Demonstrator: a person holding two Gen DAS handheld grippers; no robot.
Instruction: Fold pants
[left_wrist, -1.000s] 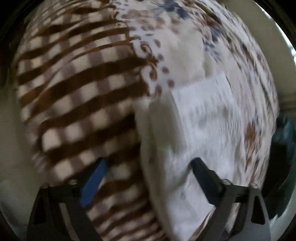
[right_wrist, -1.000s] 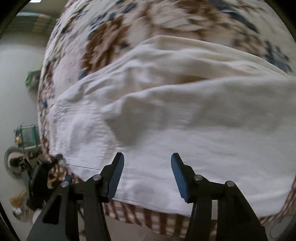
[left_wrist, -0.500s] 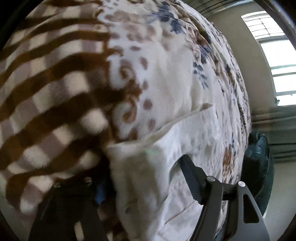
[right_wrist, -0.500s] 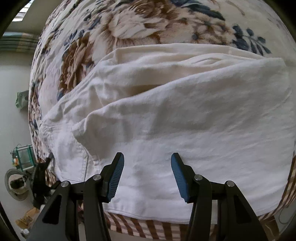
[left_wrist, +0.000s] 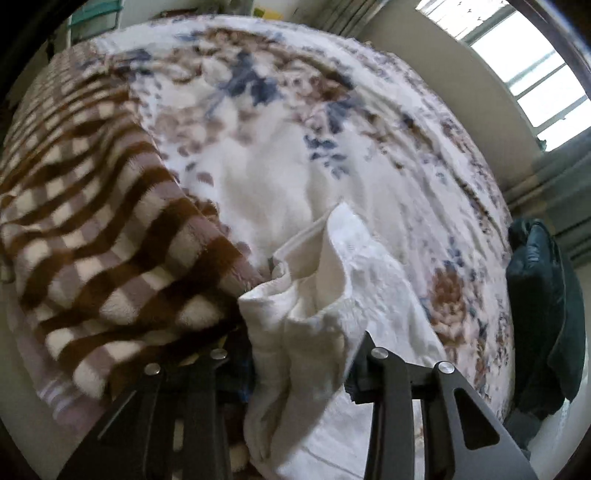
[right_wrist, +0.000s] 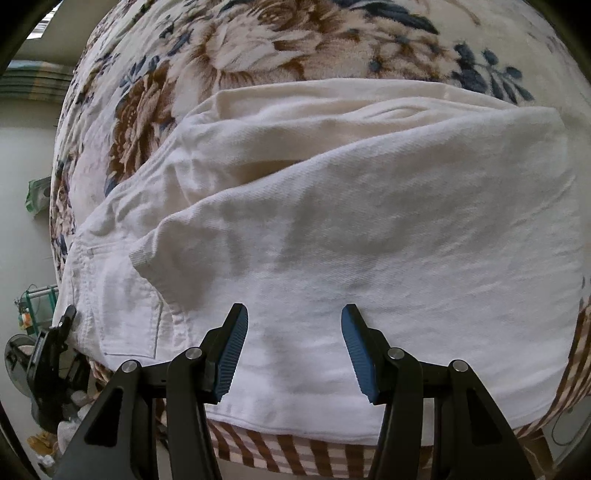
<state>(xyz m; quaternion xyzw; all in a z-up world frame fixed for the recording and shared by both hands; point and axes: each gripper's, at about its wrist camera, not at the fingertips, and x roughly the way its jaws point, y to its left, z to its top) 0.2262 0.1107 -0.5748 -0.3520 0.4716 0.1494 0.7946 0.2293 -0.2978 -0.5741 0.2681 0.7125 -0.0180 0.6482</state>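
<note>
Pants (left_wrist: 314, 295) bunched in closing left claw (left_wrist: 299, 365) — pads hidden.

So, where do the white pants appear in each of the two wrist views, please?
Left wrist: white pants, lower centre, bunched between the closing left gripper.
Right wrist: white pants, spread across the centre, above the open right gripper.
Shared landmark: the brown checked blanket, left there, along the bottom edge here.
</note>
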